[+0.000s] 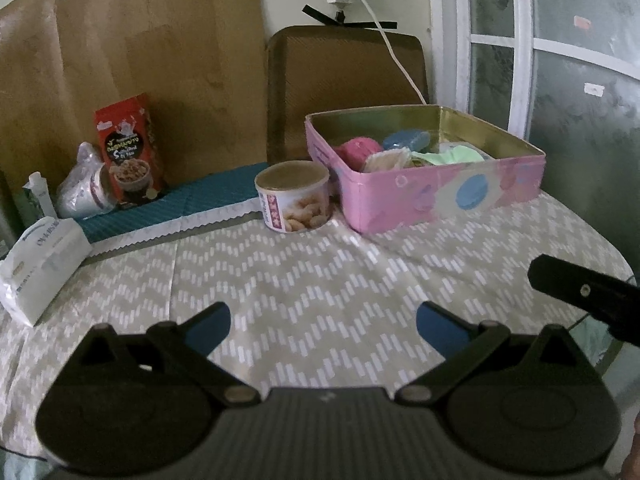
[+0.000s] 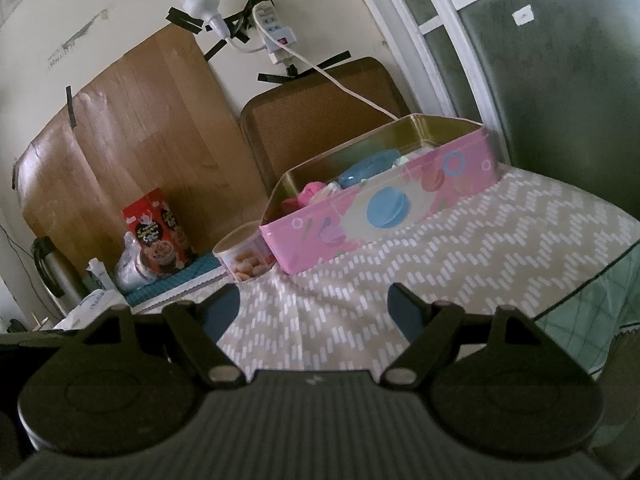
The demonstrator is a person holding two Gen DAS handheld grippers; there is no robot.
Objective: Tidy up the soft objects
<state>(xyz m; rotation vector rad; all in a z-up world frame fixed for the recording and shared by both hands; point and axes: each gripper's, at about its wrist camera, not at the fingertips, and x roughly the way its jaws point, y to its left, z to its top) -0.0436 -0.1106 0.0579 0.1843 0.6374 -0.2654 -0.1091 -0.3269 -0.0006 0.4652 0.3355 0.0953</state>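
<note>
A pink tin box [image 1: 432, 196] with macaron pictures stands at the far right of the table. It holds soft things: a pink ball [image 1: 358, 150], a blue piece [image 1: 406, 140], a cream piece [image 1: 386, 160] and a green cloth [image 1: 448, 156]. The box also shows in the right wrist view [image 2: 372, 216]. My left gripper [image 1: 323, 326] is open and empty above the tablecloth, well short of the box. My right gripper [image 2: 314, 312] is open and empty, also short of the box. Part of the right gripper [image 1: 584, 292] shows in the left wrist view.
A round nut can [image 1: 294, 200] stands just left of the box. A red snack carton [image 1: 130, 152], a plastic bag with cups [image 1: 86, 188] and a tissue pack [image 1: 42, 268] are at the left. The table edge [image 2: 580, 292] curves at the right. A chair back [image 1: 344, 80] stands behind.
</note>
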